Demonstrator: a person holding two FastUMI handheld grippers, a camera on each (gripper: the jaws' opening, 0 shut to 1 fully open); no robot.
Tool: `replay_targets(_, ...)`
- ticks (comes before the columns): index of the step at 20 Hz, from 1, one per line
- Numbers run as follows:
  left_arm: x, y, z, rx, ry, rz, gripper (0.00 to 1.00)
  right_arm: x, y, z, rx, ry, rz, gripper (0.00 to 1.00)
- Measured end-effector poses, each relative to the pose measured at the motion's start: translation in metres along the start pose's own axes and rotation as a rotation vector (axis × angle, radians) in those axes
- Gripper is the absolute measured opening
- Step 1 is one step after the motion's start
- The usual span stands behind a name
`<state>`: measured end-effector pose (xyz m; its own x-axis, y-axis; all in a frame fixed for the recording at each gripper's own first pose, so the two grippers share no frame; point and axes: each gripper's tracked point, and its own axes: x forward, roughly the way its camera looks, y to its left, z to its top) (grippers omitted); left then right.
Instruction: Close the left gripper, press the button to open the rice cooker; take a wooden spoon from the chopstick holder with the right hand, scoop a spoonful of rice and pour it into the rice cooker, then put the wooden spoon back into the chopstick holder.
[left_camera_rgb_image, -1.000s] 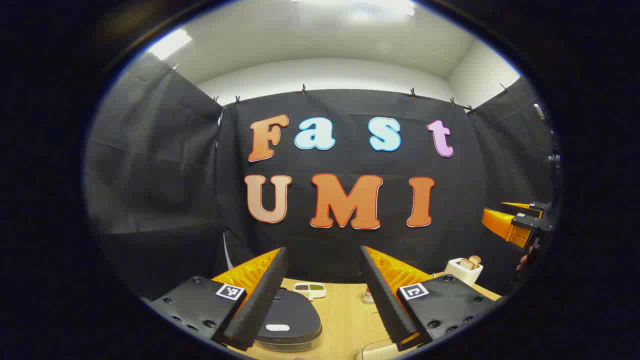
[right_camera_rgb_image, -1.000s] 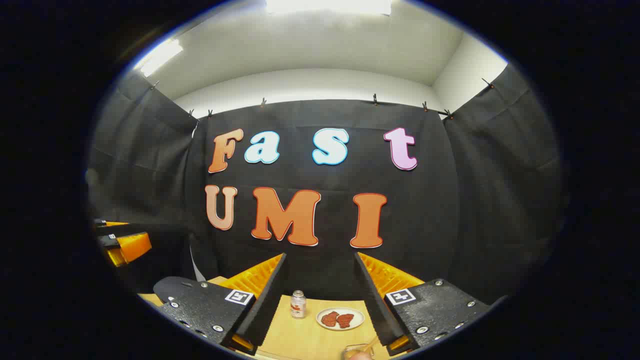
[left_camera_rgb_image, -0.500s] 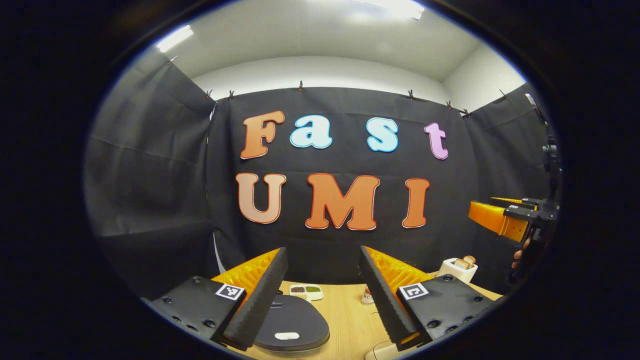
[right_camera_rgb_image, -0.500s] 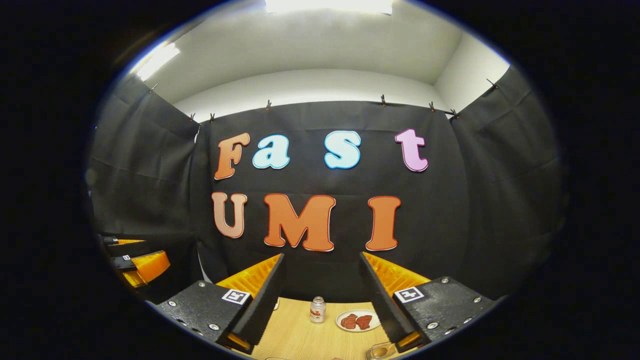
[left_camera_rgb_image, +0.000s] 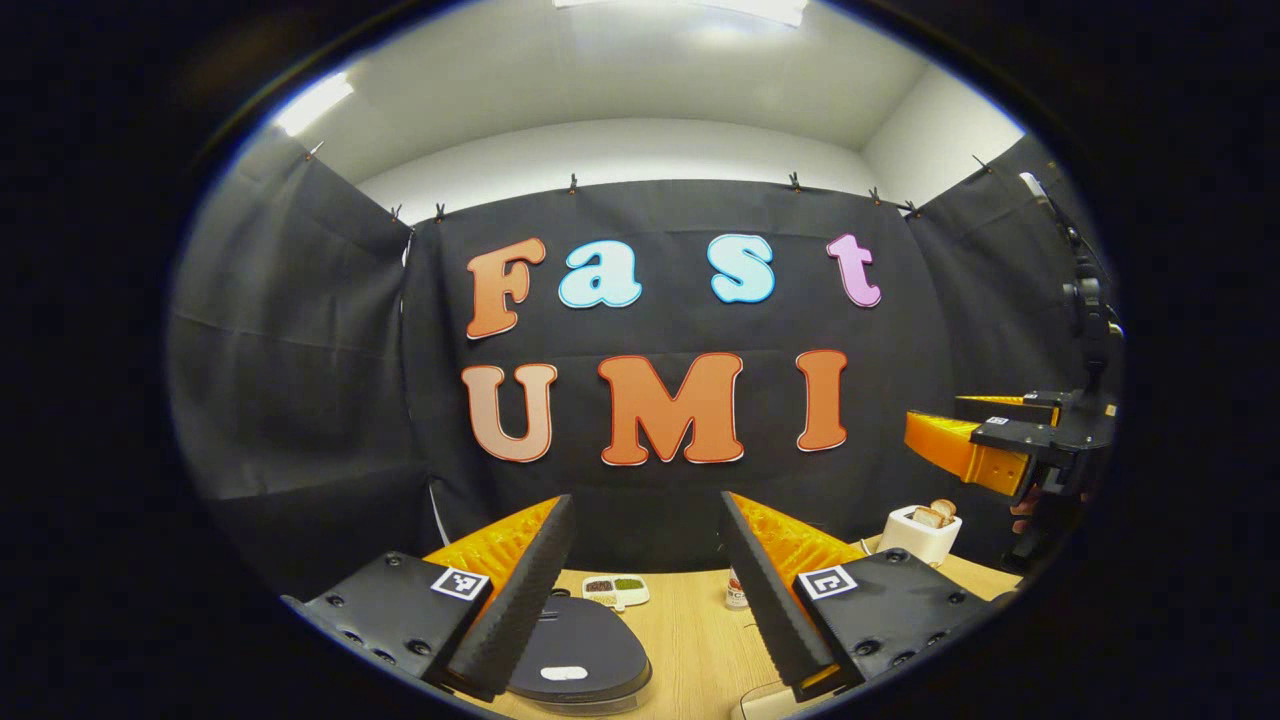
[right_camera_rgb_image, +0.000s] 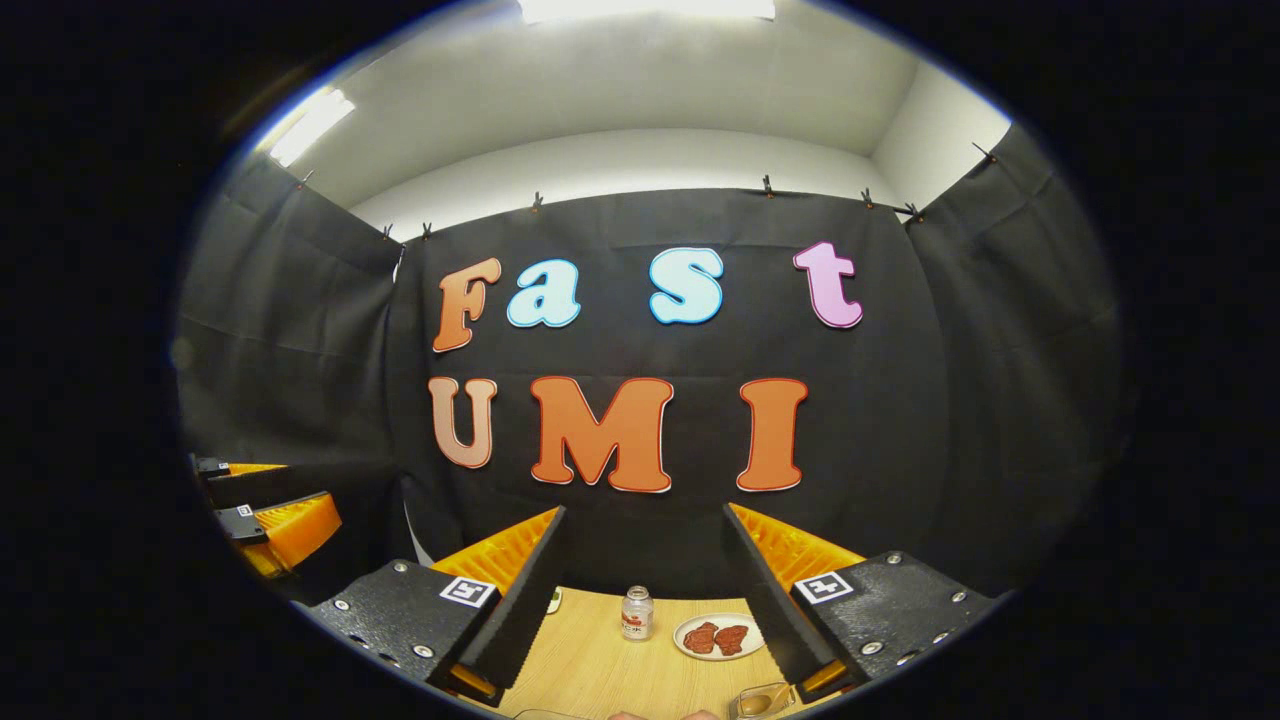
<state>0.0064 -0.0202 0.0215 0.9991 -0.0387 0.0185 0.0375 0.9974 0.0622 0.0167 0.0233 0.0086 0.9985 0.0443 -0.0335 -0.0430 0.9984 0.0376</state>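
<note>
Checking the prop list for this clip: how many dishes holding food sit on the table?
2: a divided dish with dark and green fillings behind the rice cooker, and a round plate of reddish pieces beside a small jar. More may be hidden.

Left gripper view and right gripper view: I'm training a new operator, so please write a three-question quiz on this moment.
1. True or false: the rice cooker has its lid shut.
2. The left gripper is: A open, B shut on a spoon, C shut on the lid.
3. Fill in: on the table, the small jar stands beside a ____ of red food.

Key: 1 true; 2 A; 3 plate.
</note>
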Motion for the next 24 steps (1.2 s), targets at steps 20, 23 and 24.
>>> replay_targets(20, 0.011, 0.023, -0.021, -0.008, 0.067, 0.103, 0.97, 0.008, -0.016, -0.013, -0.02, 0.027, -0.033, 0.93)
replay_targets(23, 0.011, 0.025, -0.018, 0.003, 0.059, 0.114, 1.0, 0.009, -0.024, -0.016, -0.021, 0.031, -0.046, 0.93)
replay_targets(24, 0.013, 0.025, -0.017, 0.01, 0.053, 0.116, 0.95, 0.01, -0.023, -0.017, -0.019, 0.033, -0.047, 0.93)
